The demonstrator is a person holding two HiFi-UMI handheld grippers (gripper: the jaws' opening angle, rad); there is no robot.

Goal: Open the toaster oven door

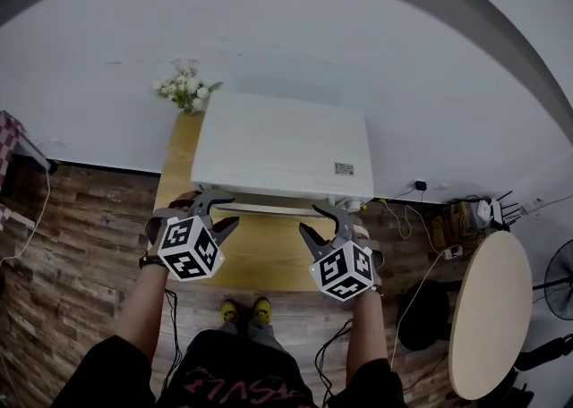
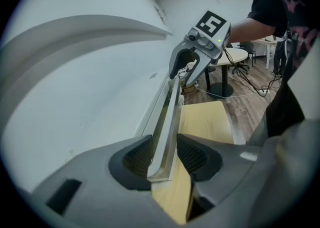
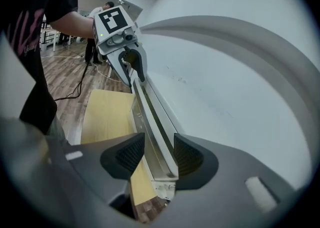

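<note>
A white toaster oven (image 1: 282,147) stands at the back of a light wooden table (image 1: 260,259). Its long pale door handle (image 1: 269,208) runs along the top front edge. My left gripper (image 1: 218,209) straddles the handle's left end and my right gripper (image 1: 315,220) straddles its right end. In the left gripper view the handle (image 2: 167,122) passes between the jaws of the left gripper (image 2: 165,154), with a gap at the pads. In the right gripper view the handle (image 3: 152,122) likewise lies between the spread jaws of the right gripper (image 3: 159,154). Both are open.
A small bunch of white flowers (image 1: 183,87) sits at the oven's back left corner. To the right are a round table (image 1: 491,308) and cables on the wood floor (image 1: 421,218). The person's feet (image 1: 243,310) are at the table's near edge.
</note>
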